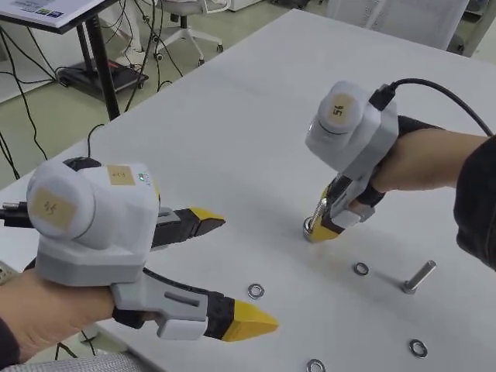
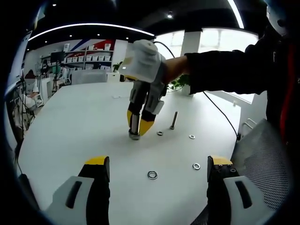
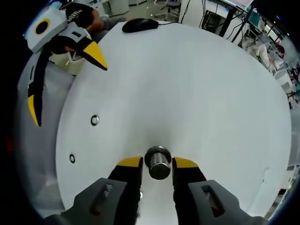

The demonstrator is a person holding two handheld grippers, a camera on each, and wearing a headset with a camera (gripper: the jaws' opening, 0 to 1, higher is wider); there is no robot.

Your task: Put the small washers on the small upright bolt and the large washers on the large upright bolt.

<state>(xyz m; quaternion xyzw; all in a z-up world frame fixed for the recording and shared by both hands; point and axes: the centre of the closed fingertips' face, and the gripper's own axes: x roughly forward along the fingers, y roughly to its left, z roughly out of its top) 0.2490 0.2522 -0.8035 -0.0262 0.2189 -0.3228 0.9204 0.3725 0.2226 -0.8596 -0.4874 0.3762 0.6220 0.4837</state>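
1. Left gripper (image 1: 232, 270): low on the person's left, lying roughly level, yellow tips pointing across toward the other gripper. Jaws spread wide, nothing between them.
2. Left hand (image 1: 46, 314): wrapped around the handle from below and behind, wrist at the picture's lower left corner.
3. Right gripper (image 1: 322, 230): tilted steeply downward, tips at the table surface. Jaws drawn in narrow, one on each side of a bolt (image 3: 158, 164) and closed against it.
4. Right hand (image 1: 418, 159): grips the handle from the right, forearm reaching in level, dark sleeve (image 1: 477, 201) at the wrist.
5. The two grippers are well apart.
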